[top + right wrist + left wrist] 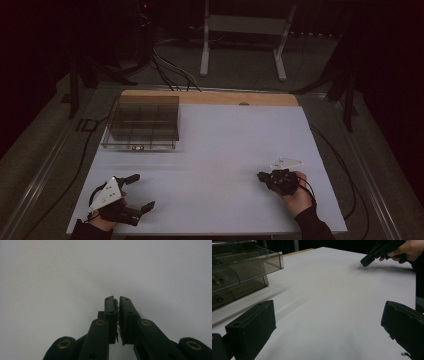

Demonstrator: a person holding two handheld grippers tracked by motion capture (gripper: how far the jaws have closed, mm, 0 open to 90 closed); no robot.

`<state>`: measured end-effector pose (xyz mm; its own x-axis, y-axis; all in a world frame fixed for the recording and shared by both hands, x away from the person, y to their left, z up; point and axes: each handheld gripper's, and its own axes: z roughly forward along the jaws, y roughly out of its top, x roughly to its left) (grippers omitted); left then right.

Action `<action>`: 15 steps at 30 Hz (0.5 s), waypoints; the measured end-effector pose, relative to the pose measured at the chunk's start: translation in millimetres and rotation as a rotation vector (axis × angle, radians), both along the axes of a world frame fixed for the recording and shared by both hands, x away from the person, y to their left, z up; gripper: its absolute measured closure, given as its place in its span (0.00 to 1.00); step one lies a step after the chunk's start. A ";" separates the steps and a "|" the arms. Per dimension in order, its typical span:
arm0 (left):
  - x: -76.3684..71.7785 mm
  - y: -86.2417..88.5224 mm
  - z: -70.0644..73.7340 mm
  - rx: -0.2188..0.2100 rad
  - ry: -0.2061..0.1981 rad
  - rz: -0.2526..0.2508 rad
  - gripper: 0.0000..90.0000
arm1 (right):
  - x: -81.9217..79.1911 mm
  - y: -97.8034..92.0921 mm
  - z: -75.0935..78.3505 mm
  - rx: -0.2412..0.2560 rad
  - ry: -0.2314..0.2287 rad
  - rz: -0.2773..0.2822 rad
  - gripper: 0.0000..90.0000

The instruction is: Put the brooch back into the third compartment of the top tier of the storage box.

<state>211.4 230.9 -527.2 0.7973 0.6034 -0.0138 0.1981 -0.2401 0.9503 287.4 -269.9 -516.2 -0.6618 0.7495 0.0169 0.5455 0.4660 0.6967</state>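
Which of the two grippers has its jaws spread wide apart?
The left gripper, near the table's front left corner. Its jaws stand wide apart, while the right gripper has its jaws pressed together.

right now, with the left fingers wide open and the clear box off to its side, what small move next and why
Probably ease the left gripper toward the clear compartment box. Its fingers are spread wide with nothing between them, while the right gripper is shut over bare white table. The box is the one object there to work on.

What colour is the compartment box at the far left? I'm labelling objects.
Clear, smoke-grey tinted plastic box, seen best in the left gripper view.
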 end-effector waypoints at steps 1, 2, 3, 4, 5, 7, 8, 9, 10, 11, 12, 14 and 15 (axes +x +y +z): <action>0.0 -0.1 -0.1 0.000 0.000 0.001 0.01 | 0.1 -0.1 0.5 0.003 -0.003 -0.001 0.95; 0.2 -0.2 -0.2 -0.001 0.002 0.001 0.01 | 0.0 0.0 0.7 0.004 -0.001 -0.002 0.95; 0.2 -0.3 -0.3 -0.001 0.002 0.000 0.01 | -0.2 0.5 0.8 -0.002 -0.002 0.001 0.95; 0.2 -0.3 -0.4 0.000 0.001 0.001 0.01 | -0.2 1.0 0.9 -0.010 -0.004 0.003 0.95; 0.3 -0.3 -0.5 0.001 0.002 0.001 0.01 | -0.2 1.6 1.3 -0.009 -0.004 0.004 0.95; 0.3 -0.4 -0.9 0.001 0.003 0.004 0.01 | -0.6 3.6 3.1 -0.012 -0.006 0.007 0.95; 0.4 -0.5 -0.8 0.001 0.005 0.002 0.01 | -0.8 4.8 4.5 -0.016 -0.008 0.011 0.95; 0.3 -0.7 -0.8 0.001 0.001 0.001 0.01 | -0.9 6.1 5.7 -0.017 -0.011 0.014 0.95; 0.3 -0.8 -0.8 0.002 0.001 0.001 0.01 | -1.1 7.3 6.9 -0.020 -0.012 0.016 0.95; 0.3 -0.8 -0.9 0.003 0.002 0.001 0.01 | -0.7 8.1 7.9 -0.021 -0.014 0.021 0.95; 0.3 -0.8 -0.9 0.002 0.002 0.002 0.01 | -0.5 8.9 8.8 -0.019 -0.013 0.021 0.95; 0.4 -0.7 -0.8 -0.001 0.003 0.000 0.01 | 0.1 9.9 10.4 -0.021 -0.014 0.025 0.95; 0.3 -0.7 -0.8 -0.002 0.002 0.000 0.01 | 0.2 10.2 11.3 -0.023 -0.015 0.026 0.95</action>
